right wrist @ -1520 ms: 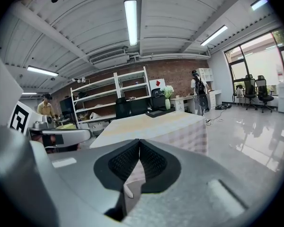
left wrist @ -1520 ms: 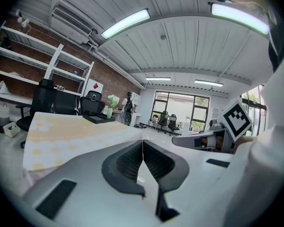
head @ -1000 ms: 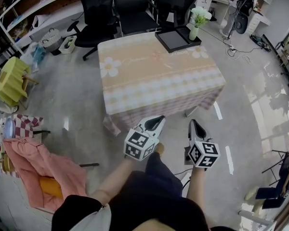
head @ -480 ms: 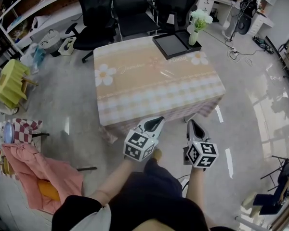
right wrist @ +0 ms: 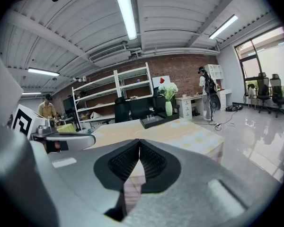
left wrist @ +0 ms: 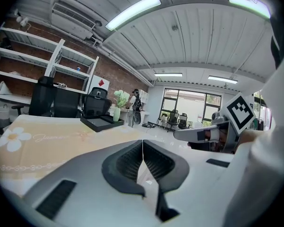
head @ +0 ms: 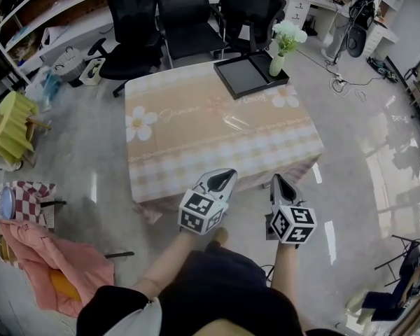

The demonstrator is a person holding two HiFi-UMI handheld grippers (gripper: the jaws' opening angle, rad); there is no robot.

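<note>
Both grippers are held side by side in front of the person, just short of the near edge of a table (head: 217,128) covered in a peach flowered cloth. My left gripper (head: 227,176) is shut with nothing in it; its jaws (left wrist: 142,145) meet along a thin line. My right gripper (head: 276,180) is shut and empty too, jaws (right wrist: 139,145) pressed together. At the table's far right corner lie a black tray (head: 250,75) and a vase of white flowers (head: 277,60). The tray (right wrist: 156,120) and vase (right wrist: 169,108) also show in the right gripper view.
Black office chairs (head: 189,12) stand behind the table. A yellow stool (head: 10,124) and a pink cloth (head: 52,261) lie on the floor at the left. Shelving (right wrist: 113,93) lines the brick wall. A person (right wrist: 206,96) stands by a far desk.
The person has stepped closer, so the table now sits nearer and larger in every view. Both grippers have stayed shut and level with each other.
</note>
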